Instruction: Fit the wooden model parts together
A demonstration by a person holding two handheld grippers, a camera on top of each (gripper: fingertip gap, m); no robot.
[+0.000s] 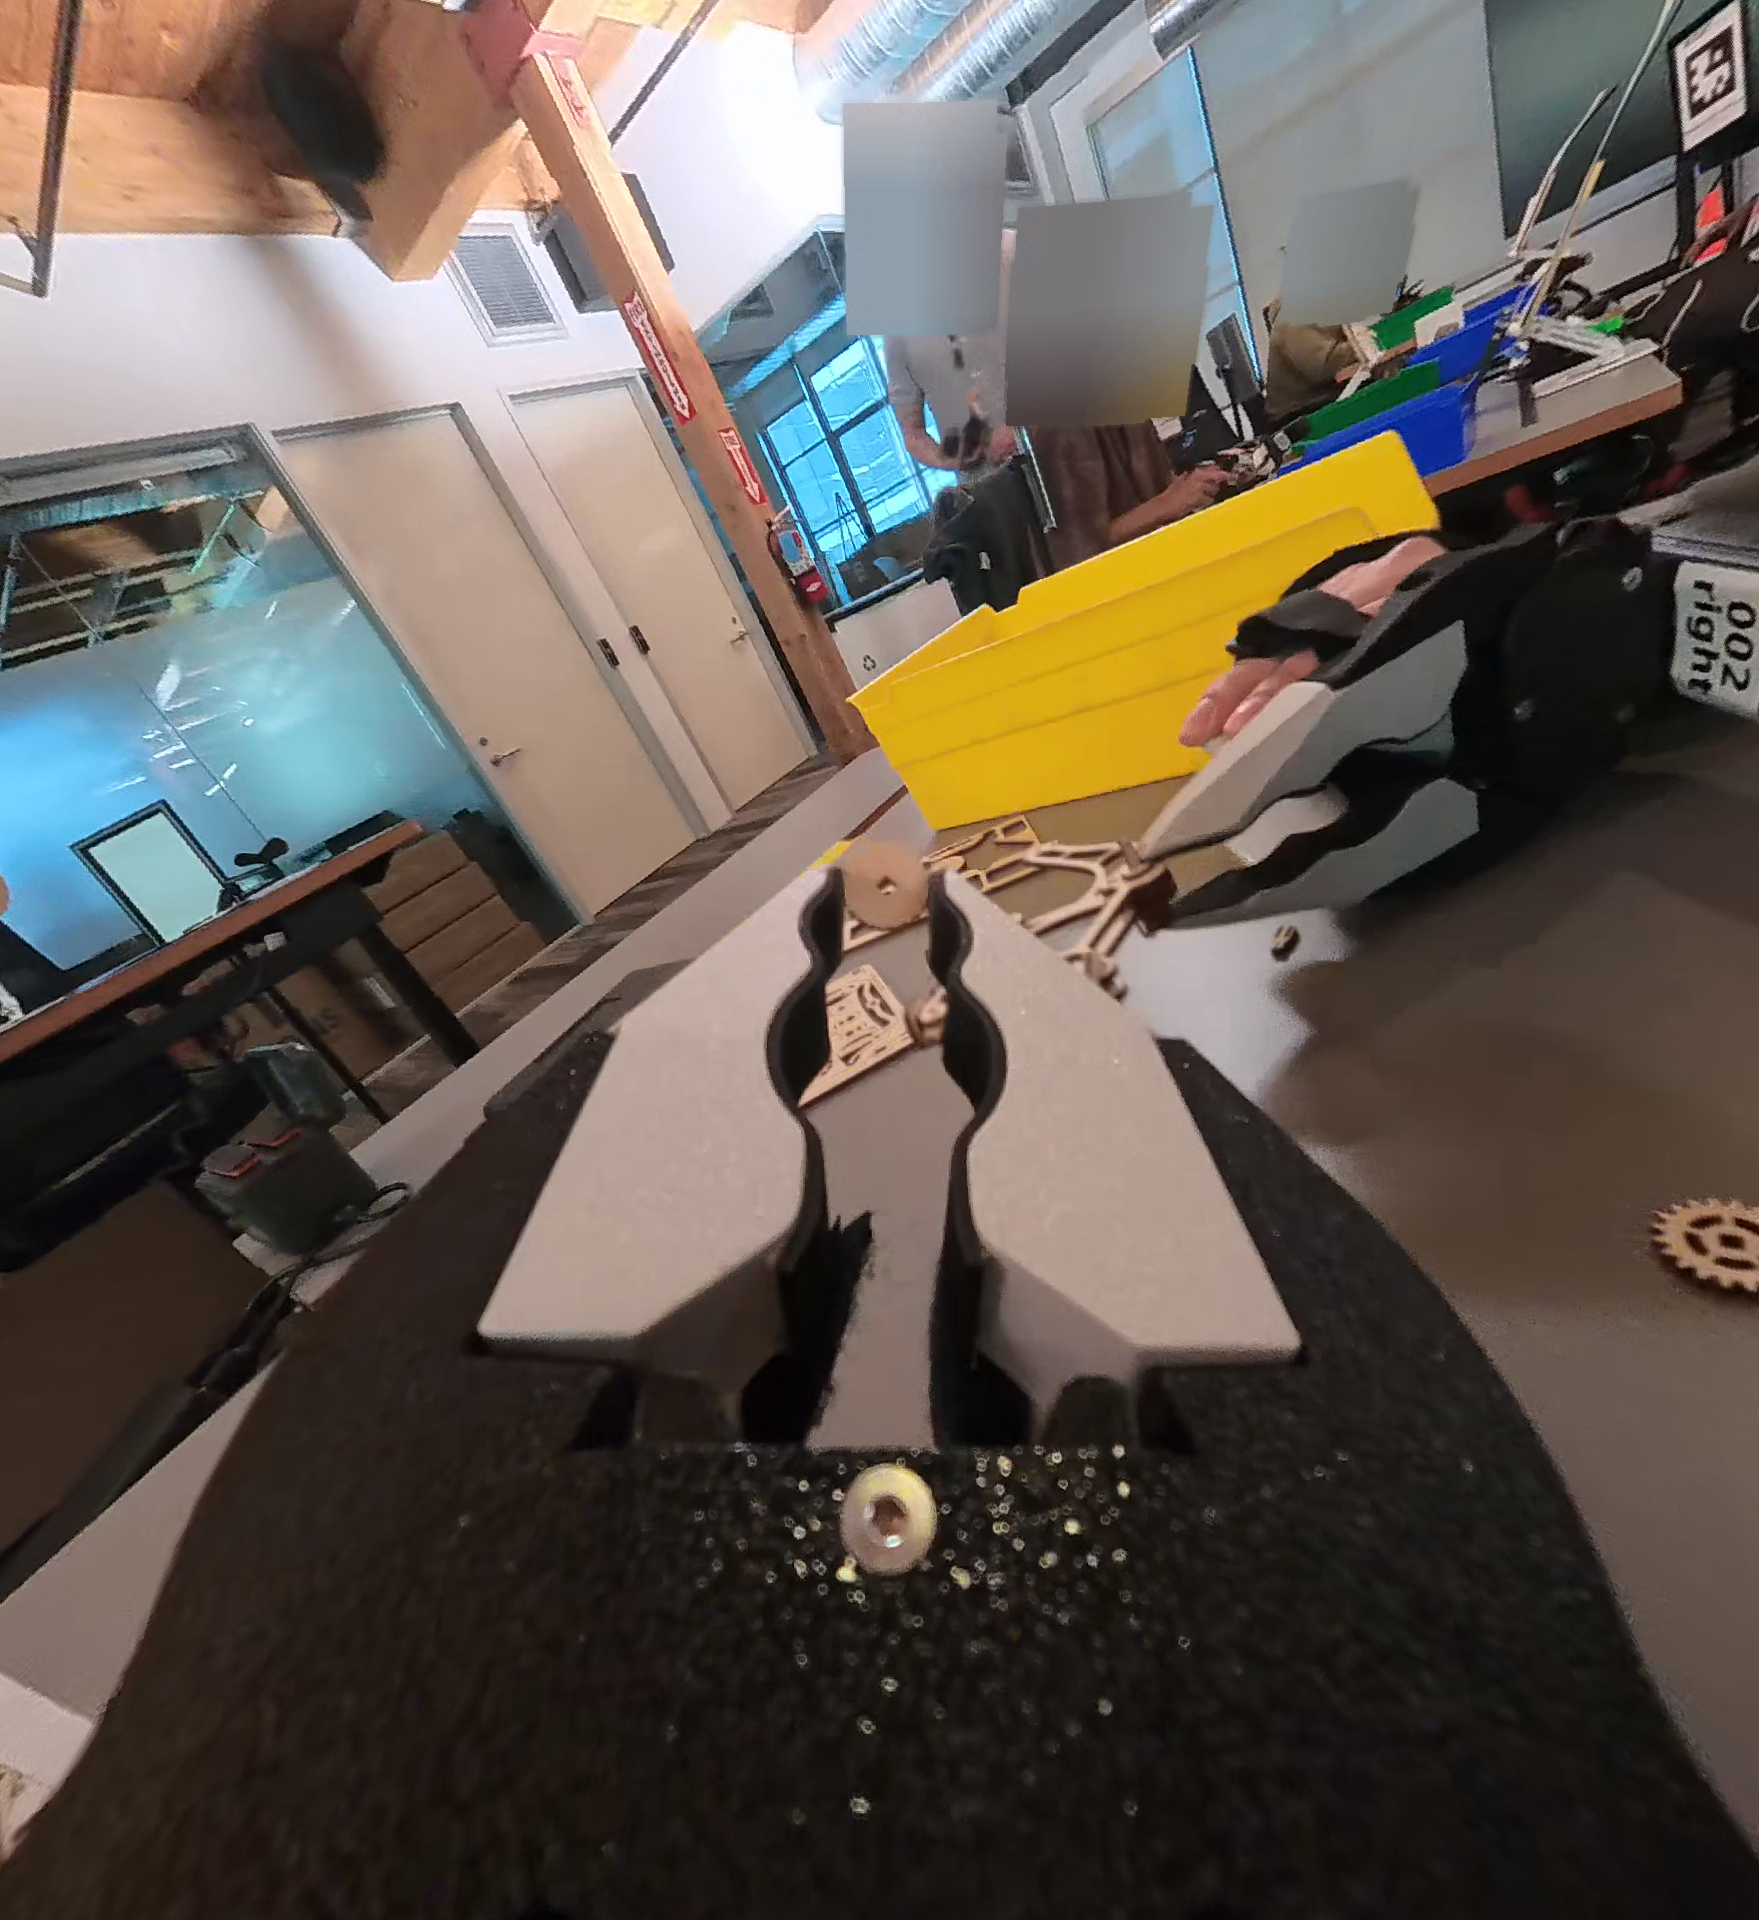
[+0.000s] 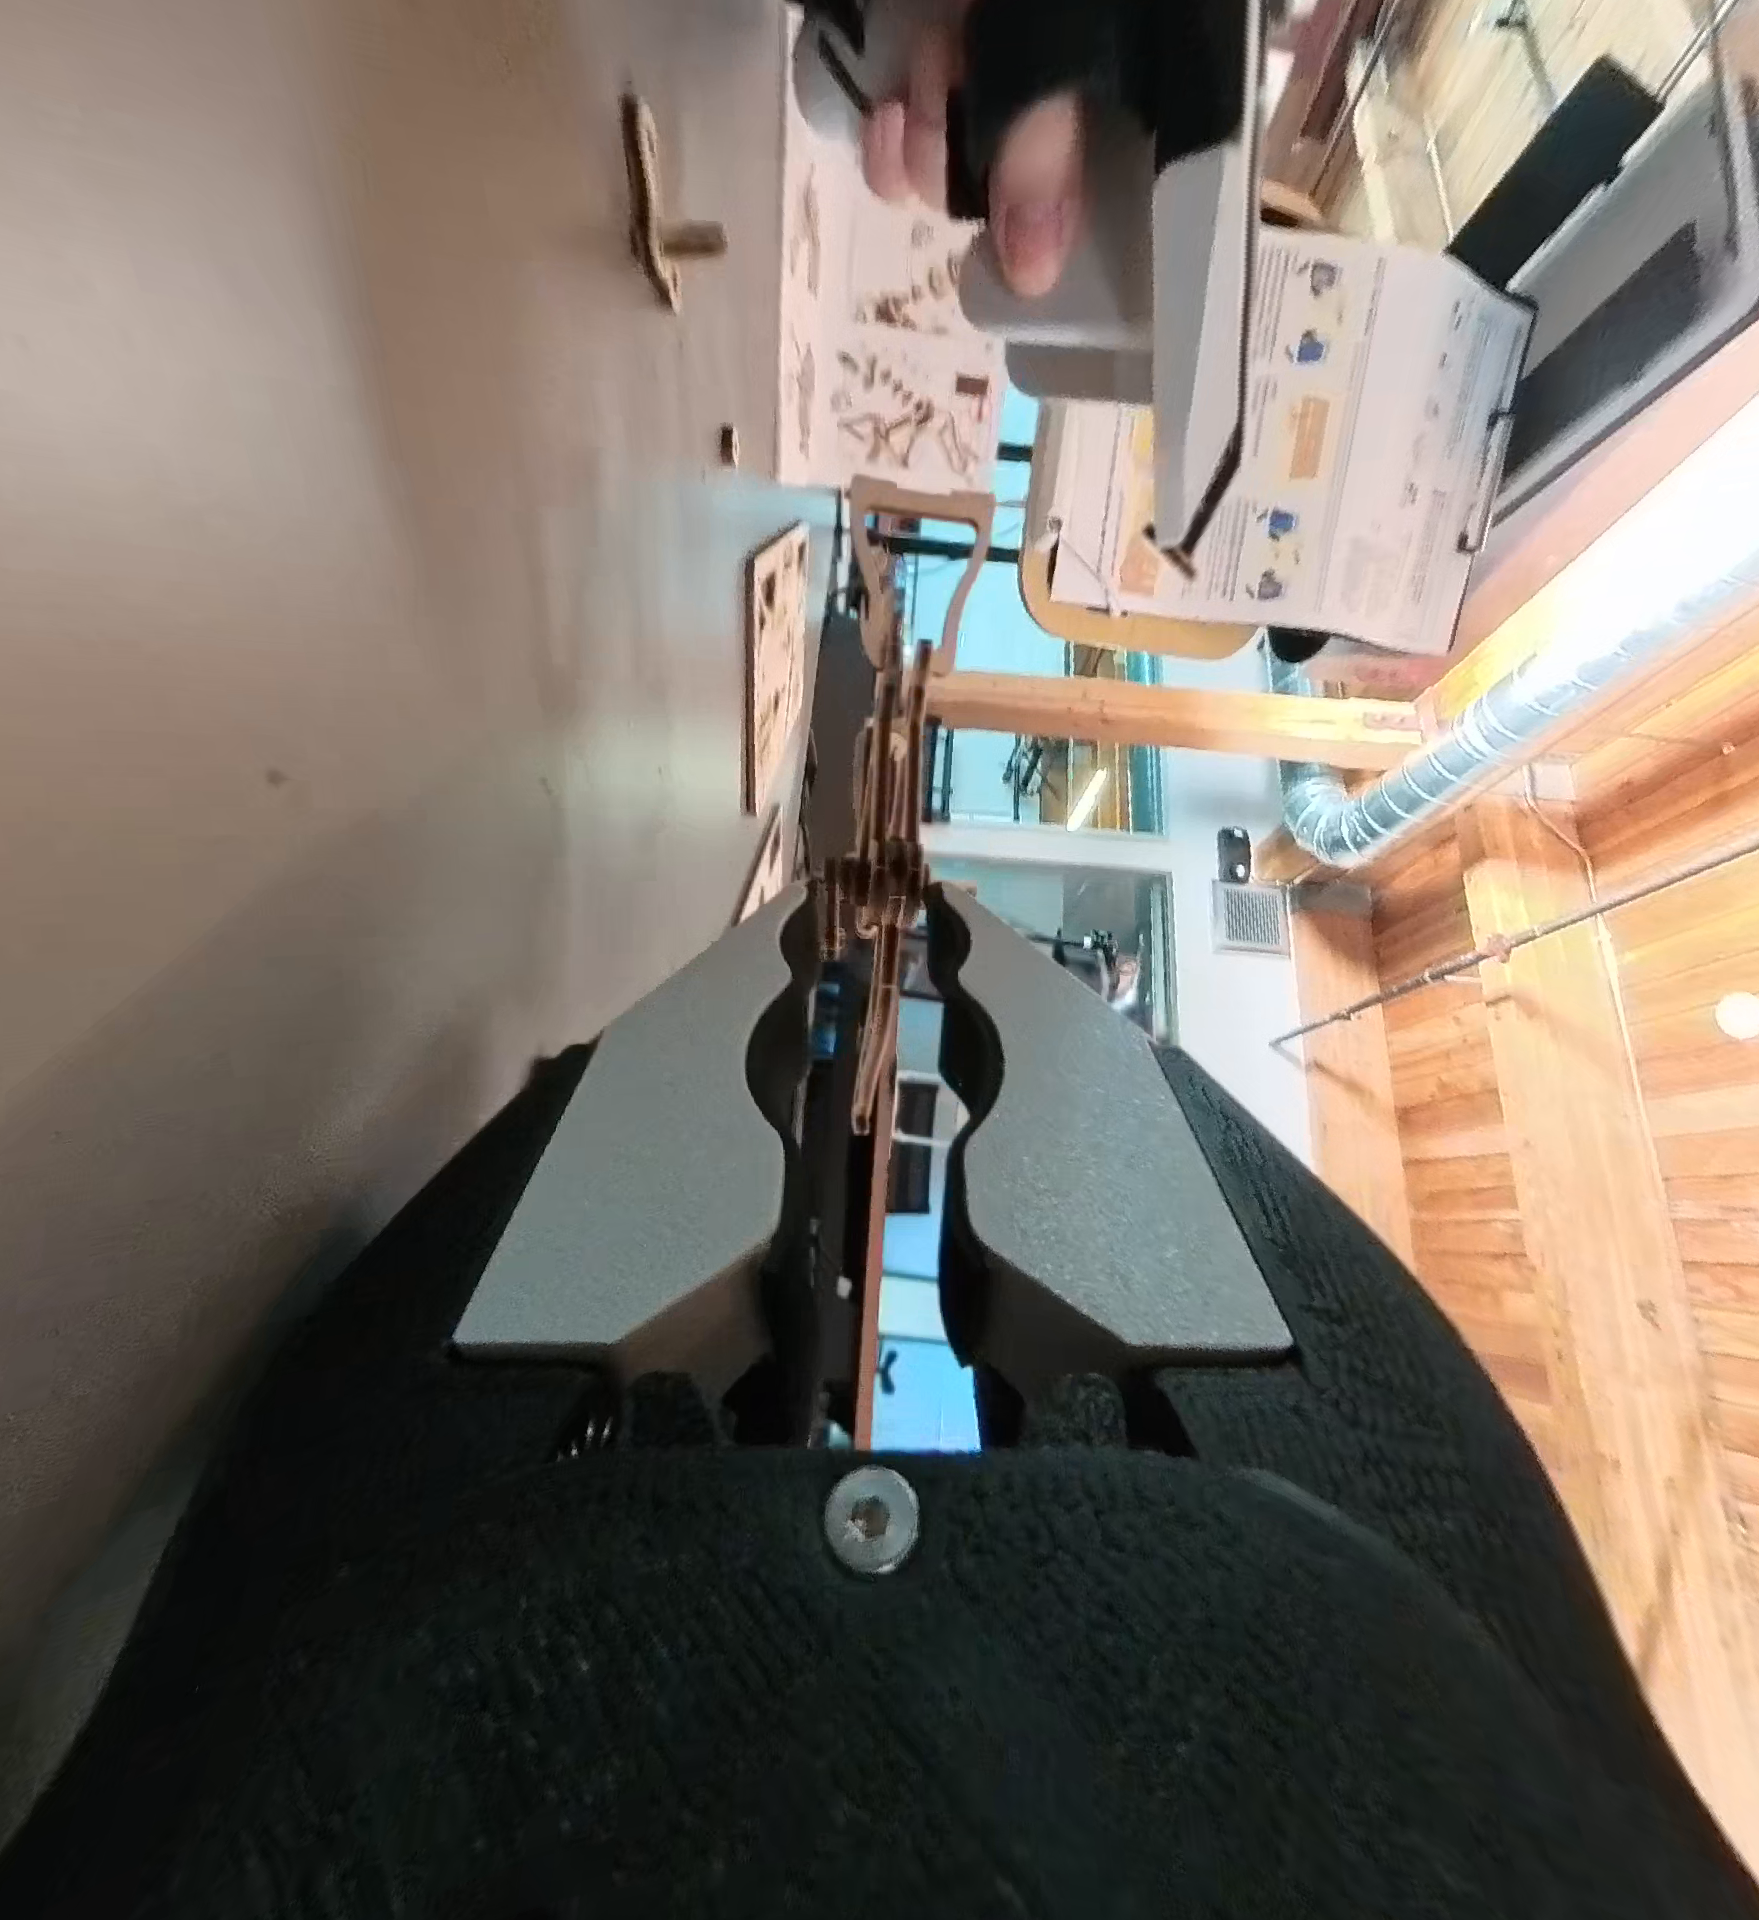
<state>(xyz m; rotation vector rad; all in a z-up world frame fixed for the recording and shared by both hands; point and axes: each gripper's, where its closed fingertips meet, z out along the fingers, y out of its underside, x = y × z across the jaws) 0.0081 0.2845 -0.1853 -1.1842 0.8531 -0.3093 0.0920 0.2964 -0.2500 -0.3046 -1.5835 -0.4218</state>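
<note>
My left gripper (image 1: pixel 885 896) is shut on a small round wooden disc (image 1: pixel 887 889) held at its fingertips above the table. My right gripper (image 2: pixel 880 904) is shut on a flat wooden frame assembly (image 2: pixel 911 582) that sticks out forward, edge-on, past its tips. In the left wrist view the right gripper (image 1: pixel 1161 881) holds that frame (image 1: pixel 1083 899) low over the table, just right of the disc and apart from it. In the right wrist view the left gripper (image 2: pixel 1178 551) hangs beyond the frame's far end.
A wooden gear (image 1: pixel 1735 1259) and a tiny wooden piece (image 1: pixel 1283 940) lie on the grey table (image 1: pixel 1477 1091). A cut-out wooden sheet (image 1: pixel 854 1029) lies below my left fingers. A yellow bin (image 1: pixel 1114 675) stands behind. Instruction sheets (image 2: pixel 906 395) and a gear with a peg (image 2: pixel 651 223) lie farther off. My hands' fingertips stand some 11 centimeters from each other.
</note>
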